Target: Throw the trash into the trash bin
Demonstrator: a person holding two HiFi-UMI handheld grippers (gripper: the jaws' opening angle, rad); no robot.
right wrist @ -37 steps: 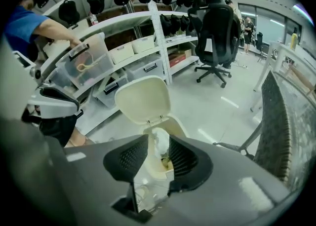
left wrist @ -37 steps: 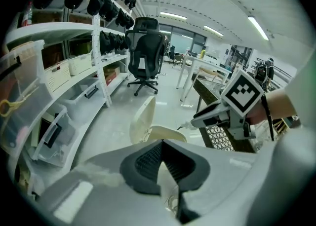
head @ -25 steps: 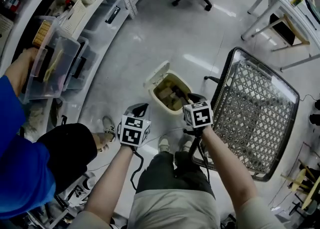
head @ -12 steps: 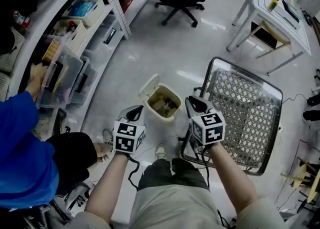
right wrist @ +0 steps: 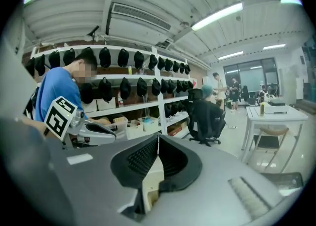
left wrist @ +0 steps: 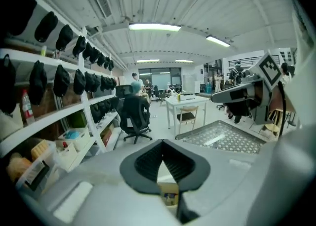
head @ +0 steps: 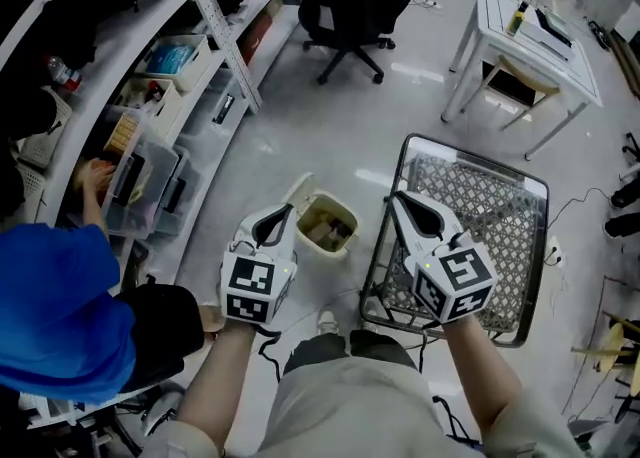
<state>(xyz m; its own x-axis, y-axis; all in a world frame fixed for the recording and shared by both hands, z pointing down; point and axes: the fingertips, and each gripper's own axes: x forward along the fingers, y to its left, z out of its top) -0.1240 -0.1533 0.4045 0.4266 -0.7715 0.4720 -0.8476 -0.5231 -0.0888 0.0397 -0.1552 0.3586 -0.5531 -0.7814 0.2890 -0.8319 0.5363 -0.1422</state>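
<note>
Above floor [head: 340,116], two closed tools [head: 289,212] [head: 396,197], one bin [head: 351,219]

A trash bin [head: 350,218] stands on the floor ahead of the person, trash [head: 322,231] inside it (its lid [head: 297,198] tipped back to the left). A mesh cart [head: 490,216] sits just right of it. Shelving [head: 215,36] runs along the left; an office chair [head: 350,6] and a table [head: 520,21] stand behind.

One trash bin [head: 349,216], one office chair [head: 345,1] — one white table [head: 505,31].
</note>
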